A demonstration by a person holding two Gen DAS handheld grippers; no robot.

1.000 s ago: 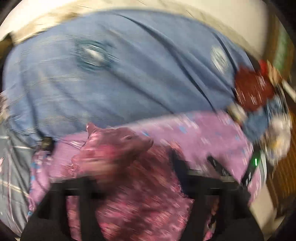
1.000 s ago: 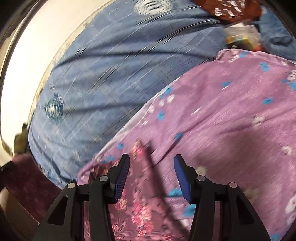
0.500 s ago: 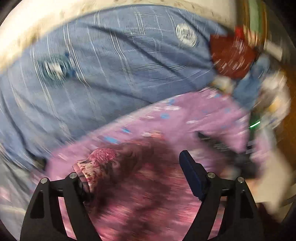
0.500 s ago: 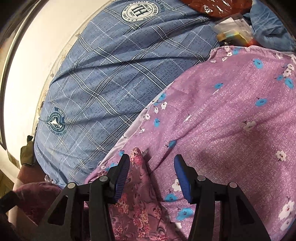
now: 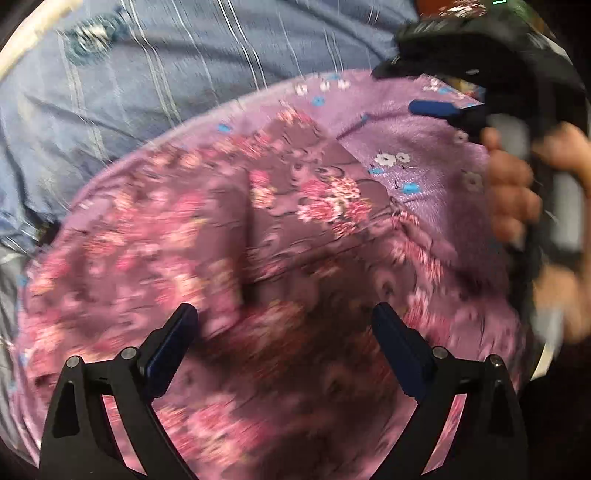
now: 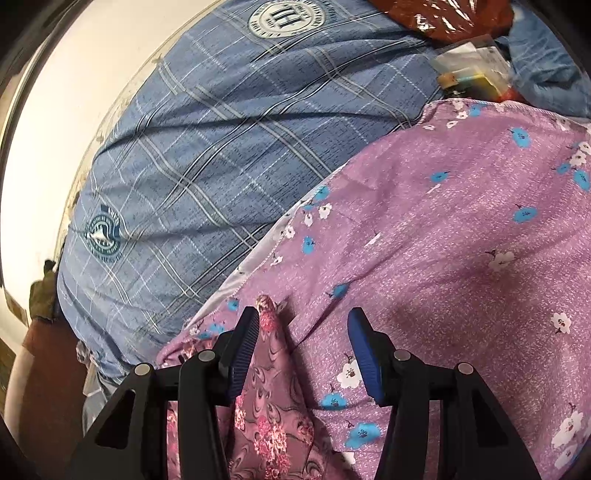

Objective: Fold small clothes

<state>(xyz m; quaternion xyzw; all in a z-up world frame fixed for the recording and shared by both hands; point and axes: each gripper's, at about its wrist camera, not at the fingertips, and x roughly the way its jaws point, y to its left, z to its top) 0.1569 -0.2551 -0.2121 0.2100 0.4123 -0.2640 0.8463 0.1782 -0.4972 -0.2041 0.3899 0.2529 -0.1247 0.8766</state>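
Observation:
A maroon garment with pink flowers [image 5: 258,236] lies spread on a purple flowered sheet [image 5: 417,147]. My left gripper [image 5: 284,332] is open and empty just above the garment's near part. My right gripper [image 6: 303,339] is open over one pointed corner of the garment [image 6: 267,314], which lies against its left finger. In the left wrist view the right gripper [image 5: 443,107] shows at the upper right, held by a hand [image 5: 513,199]. The left view is blurred.
A blue plaid cover with round emblems [image 6: 229,140] lies beyond the purple sheet [image 6: 461,240]. A red packet [image 6: 443,18], a clear bag of small items [image 6: 472,70] and a blue cloth [image 6: 543,62] sit at the far right. A pale wall [image 6: 66,110] is on the left.
My left gripper has let go of the bunched garment, opened and swung over it; the garment now lies flatter. My right gripper has stayed open over the corner.

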